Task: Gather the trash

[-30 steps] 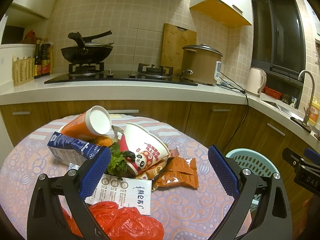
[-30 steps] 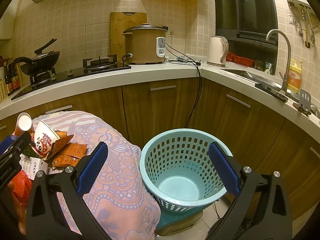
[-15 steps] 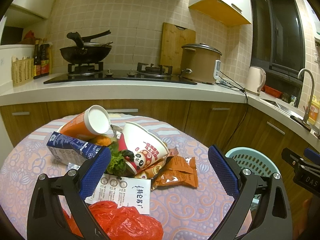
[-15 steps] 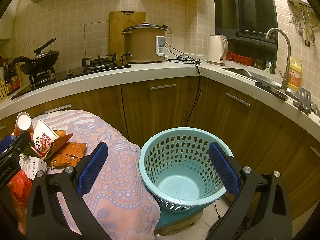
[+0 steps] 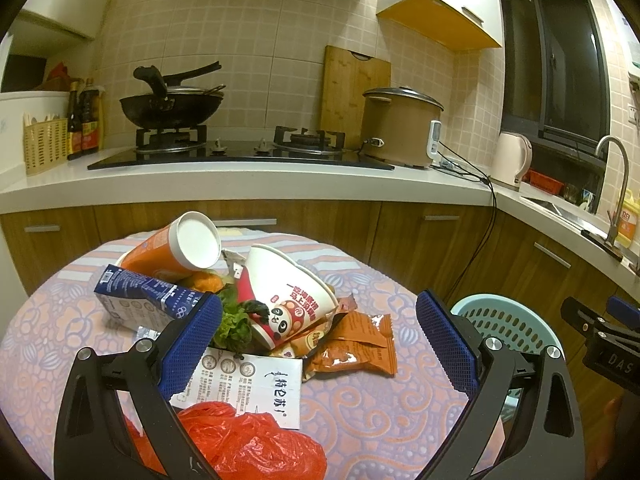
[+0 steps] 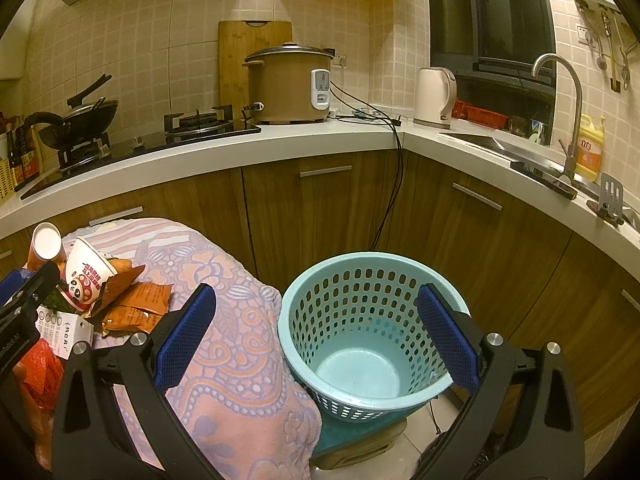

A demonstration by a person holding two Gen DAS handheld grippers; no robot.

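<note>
Your left claw gapes empty over the trash pile mid-table — your right claw, also spread, faces the empty basket off the table's right edge.

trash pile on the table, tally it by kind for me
cups/bowls: 2, orange cup and panda noodle bowl
cartons/boxes: 2, blue carton and white box
orange snack packets: 2
red plastic bag: 1
leafy greens: 1
total: 8
</note>
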